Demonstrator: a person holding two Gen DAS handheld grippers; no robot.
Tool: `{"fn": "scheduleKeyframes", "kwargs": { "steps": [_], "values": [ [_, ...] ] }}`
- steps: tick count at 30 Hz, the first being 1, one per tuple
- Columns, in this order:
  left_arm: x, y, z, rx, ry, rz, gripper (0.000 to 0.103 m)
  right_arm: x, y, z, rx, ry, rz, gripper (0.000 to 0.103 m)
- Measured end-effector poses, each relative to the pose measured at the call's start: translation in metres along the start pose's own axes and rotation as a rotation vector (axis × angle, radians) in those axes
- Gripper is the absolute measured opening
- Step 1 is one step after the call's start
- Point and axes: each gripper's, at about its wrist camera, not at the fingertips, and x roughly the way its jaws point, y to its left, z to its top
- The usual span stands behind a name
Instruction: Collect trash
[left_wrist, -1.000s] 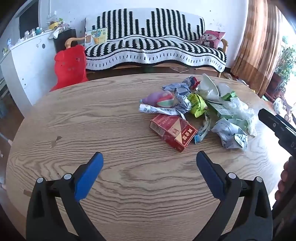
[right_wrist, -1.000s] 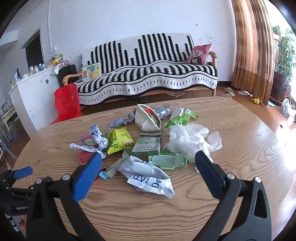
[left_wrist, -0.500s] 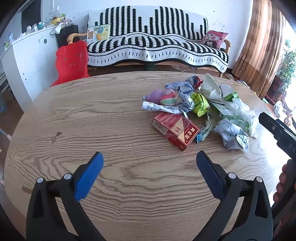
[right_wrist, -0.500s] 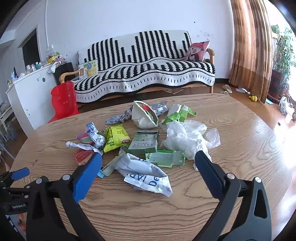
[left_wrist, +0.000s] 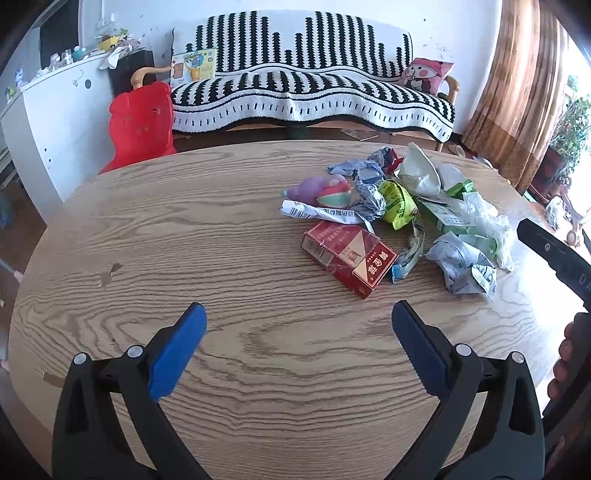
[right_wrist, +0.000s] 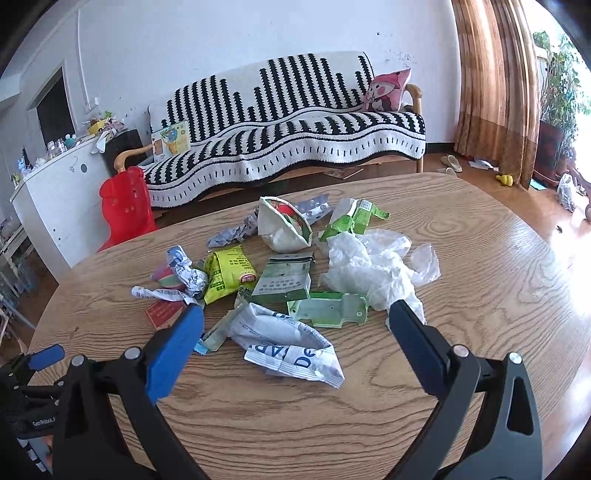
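We hold our left gripper (left_wrist: 298, 332) spread wide above bare wood of the round table (left_wrist: 221, 236), nothing between its blue pads (left_wrist: 173, 350). Our right gripper (right_wrist: 295, 328) is likewise spread and empty, poised over the near edge of the trash pile. Just ahead of it lies a crumpled white-and-blue wrapper (right_wrist: 291, 349), then a flat green plastic piece (right_wrist: 332, 309) and a green carton (right_wrist: 286, 282). A red cigarette pack (left_wrist: 349, 254) sits at the pile's left side, touching a twisted white wrapper (left_wrist: 325, 214). Farther on we see a yellow-green packet (right_wrist: 229, 273), a white plastic bag (right_wrist: 376, 266) and a folded paper bowl (right_wrist: 284, 229). Beyond the table stand a red plastic chair (left_wrist: 142, 125) and a striped sofa (left_wrist: 306, 92).
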Motion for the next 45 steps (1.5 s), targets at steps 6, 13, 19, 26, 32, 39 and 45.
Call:
{"fn": "scheduleKeyframes", "kwargs": {
  "steps": [6, 13, 19, 26, 32, 39, 45],
  "values": [
    [0.000, 0.000, 0.000, -0.001, 0.003, 0.000, 0.098, 0.000, 0.000, 0.000, 0.018, 0.034, -0.005, 0.097],
    [0.000, 0.000, 0.000, -0.002, 0.006, -0.004, 0.098, 0.001, -0.002, 0.000, 0.029, 0.046, -0.002, 0.097],
    [0.001, 0.001, -0.001, 0.000, 0.007, 0.000, 0.098, 0.003, -0.003, -0.001, -0.008, 0.062, -0.040, 0.097],
    [0.004, 0.004, -0.002, 0.003, 0.008, 0.017, 0.098, 0.007, -0.016, -0.002, -0.040, 0.091, -0.077, 0.097],
    [0.014, 0.009, 0.000, -0.035, 0.019, 0.038, 0.098, 0.008, -0.045, -0.002, -0.082, 0.080, -0.145, 0.097],
    [0.045, -0.008, 0.011, -0.068, 0.039, 0.064, 0.098, 0.009, -0.046, -0.003, -0.090, 0.135, -0.014, 0.097],
    [0.072, -0.029, 0.024, -0.107, 0.047, 0.039, 0.098, 0.034, -0.020, -0.021, -0.185, 0.224, 0.092, 0.097]
  ]
}}
